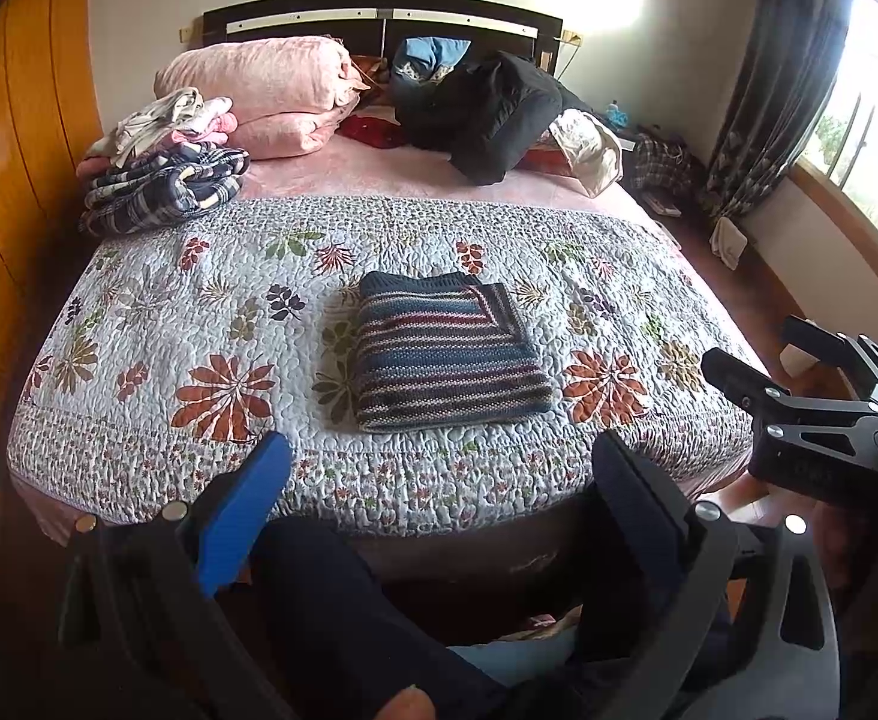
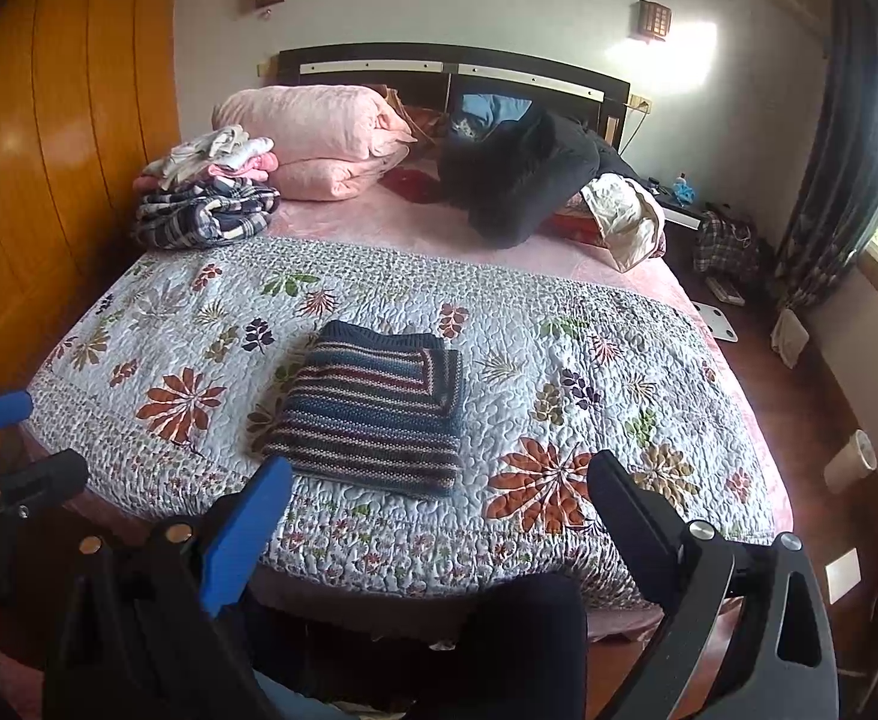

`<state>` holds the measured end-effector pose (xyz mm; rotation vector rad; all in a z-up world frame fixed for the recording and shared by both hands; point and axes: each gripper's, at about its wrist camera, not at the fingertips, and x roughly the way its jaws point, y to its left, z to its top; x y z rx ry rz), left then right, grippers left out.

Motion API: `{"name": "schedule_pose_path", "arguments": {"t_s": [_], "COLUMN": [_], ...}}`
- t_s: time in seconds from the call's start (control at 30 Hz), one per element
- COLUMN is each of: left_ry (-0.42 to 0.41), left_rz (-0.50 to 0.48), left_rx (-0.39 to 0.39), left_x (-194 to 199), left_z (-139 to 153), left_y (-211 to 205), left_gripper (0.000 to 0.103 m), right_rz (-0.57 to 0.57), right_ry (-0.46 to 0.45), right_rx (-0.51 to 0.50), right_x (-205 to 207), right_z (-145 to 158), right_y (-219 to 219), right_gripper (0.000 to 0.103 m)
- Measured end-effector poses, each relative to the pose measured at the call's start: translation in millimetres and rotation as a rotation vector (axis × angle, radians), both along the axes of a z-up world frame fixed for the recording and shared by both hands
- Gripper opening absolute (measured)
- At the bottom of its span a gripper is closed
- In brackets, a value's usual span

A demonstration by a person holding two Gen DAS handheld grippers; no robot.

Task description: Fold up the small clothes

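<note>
A striped knitted sweater (image 1: 448, 354) (image 2: 373, 411) lies folded into a neat rectangle on the floral quilt (image 1: 199, 324) (image 2: 559, 372), near the foot of the bed. My left gripper (image 1: 439, 459) hovers open off the bed's front edge, short of the sweater, with nothing between its fingers. My right gripper (image 2: 439, 477) is open too, held back from the bed edge to the sweater's right, and it also shows at the right edge of the left wrist view (image 1: 757, 354). A pile of small clothes (image 1: 163, 162) (image 2: 211, 192) sits at the far left of the bed.
Folded pink bedding (image 1: 259, 90) and a black jacket (image 1: 499, 114) lie by the headboard. A wooden wardrobe (image 1: 13, 150) stands close on the left. A person's dark trouser legs (image 1: 343, 612) are below the grippers. Bags and a cup (image 2: 850, 459) sit on the floor at right.
</note>
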<state>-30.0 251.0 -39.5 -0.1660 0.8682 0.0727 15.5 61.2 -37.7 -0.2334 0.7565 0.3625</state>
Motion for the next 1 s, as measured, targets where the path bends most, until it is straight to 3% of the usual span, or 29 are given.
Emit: {"name": "schedule_pose_path", "arguments": {"t_s": [1.0], "left_ry": [0.009], "left_rz": [-0.005], "left_rx": [0.004], "left_x": [0.3], "left_z": [-5.2], "left_y": [-2.8], "left_gripper": [0.100], "right_rz": [0.004], "right_ry": [0.003], "right_rx": [0.014], "right_x": [-1.2], "right_z": [-4.1], "right_y": [2.9], "right_gripper": [0.099]}}
